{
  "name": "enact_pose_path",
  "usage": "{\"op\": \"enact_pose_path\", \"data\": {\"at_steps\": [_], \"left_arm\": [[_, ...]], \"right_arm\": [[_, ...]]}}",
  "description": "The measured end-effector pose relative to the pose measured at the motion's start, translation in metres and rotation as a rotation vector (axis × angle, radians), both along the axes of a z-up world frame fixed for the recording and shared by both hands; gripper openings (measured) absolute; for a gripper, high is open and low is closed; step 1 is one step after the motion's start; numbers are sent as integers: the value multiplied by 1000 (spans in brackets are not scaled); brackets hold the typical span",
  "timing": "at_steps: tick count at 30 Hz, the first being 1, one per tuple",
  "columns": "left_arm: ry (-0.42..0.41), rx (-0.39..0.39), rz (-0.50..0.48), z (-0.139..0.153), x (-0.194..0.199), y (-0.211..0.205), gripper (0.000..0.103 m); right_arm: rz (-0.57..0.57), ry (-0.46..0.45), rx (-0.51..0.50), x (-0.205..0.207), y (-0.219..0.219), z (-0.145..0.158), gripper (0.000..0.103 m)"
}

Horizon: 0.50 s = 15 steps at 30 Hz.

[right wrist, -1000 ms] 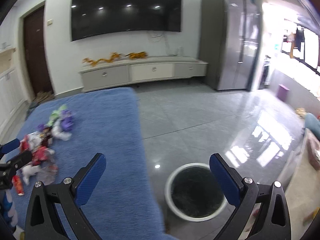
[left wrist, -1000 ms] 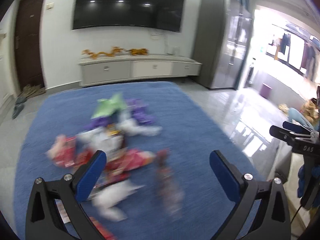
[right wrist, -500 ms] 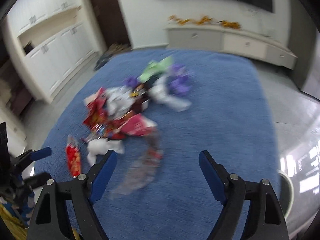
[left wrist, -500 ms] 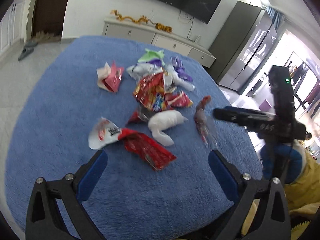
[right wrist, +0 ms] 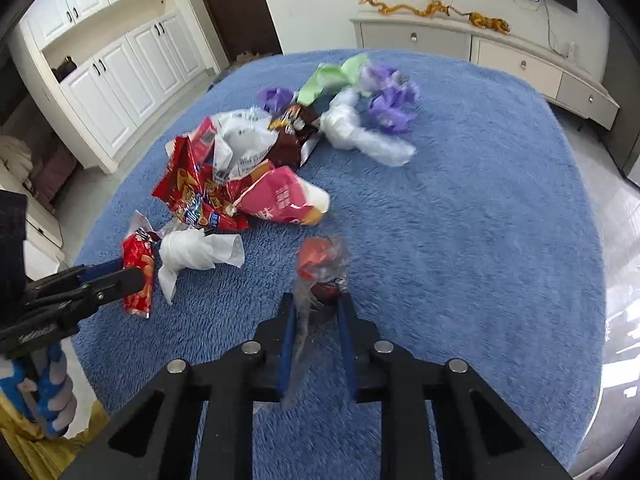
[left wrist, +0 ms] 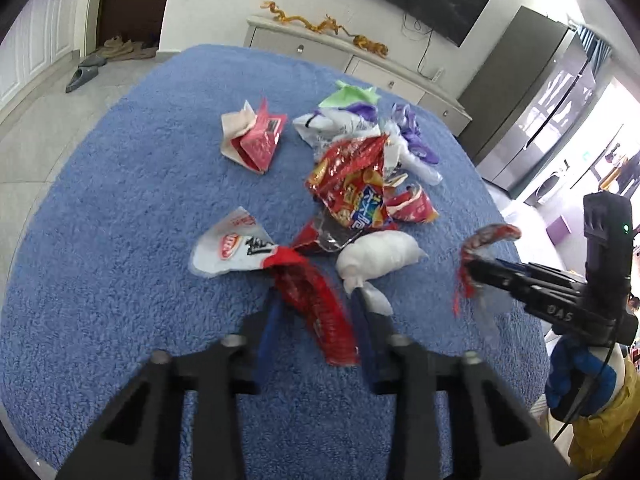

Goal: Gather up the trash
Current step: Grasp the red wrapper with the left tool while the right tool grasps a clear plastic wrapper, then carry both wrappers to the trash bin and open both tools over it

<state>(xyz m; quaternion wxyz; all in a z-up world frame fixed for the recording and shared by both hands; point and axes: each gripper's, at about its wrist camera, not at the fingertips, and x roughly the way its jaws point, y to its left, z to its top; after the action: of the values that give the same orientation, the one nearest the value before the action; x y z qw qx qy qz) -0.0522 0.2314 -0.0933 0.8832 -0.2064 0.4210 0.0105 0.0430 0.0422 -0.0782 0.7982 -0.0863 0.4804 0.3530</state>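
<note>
A heap of trash lies on a blue carpet: a red snack bag, white crumpled plastic, purple and green wrappers. My left gripper is shut on a long red wrapper, which also shows in the right wrist view. My right gripper is shut on a clear plastic wrapper with a red end; it also shows at the right of the left wrist view, lifted off the carpet.
A red and white packet lies apart at the far left of the heap. A pink bag lies at the heap's near side. A low grey cabinet stands behind the carpet, white cupboards at left.
Both grippers were open half a second ago. Now each has closed on a wrapper at the near side of the heap, and the right one's wrapper is raised.
</note>
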Motion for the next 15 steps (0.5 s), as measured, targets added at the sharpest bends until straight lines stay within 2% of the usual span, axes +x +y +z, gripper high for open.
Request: {"op": "enact_pose_path", "data": {"at_steps": [1,4,9,15], "left_arm": [[-13,-3,-2,3,-2,0,11],[-39,31,-11,13,-8,-3,6],[-64,75,-30,28,-16,-11,5],[-81,132,-22,47,-20,-20,5]], "right_arm": [[-1,-12,15,-3,-6,4,15],[-18,-36,62,-9,-24,16,13],[-78,-56,152,-13,-64,33,12],[-174,-93,214,-8,-102,44,12]]}}
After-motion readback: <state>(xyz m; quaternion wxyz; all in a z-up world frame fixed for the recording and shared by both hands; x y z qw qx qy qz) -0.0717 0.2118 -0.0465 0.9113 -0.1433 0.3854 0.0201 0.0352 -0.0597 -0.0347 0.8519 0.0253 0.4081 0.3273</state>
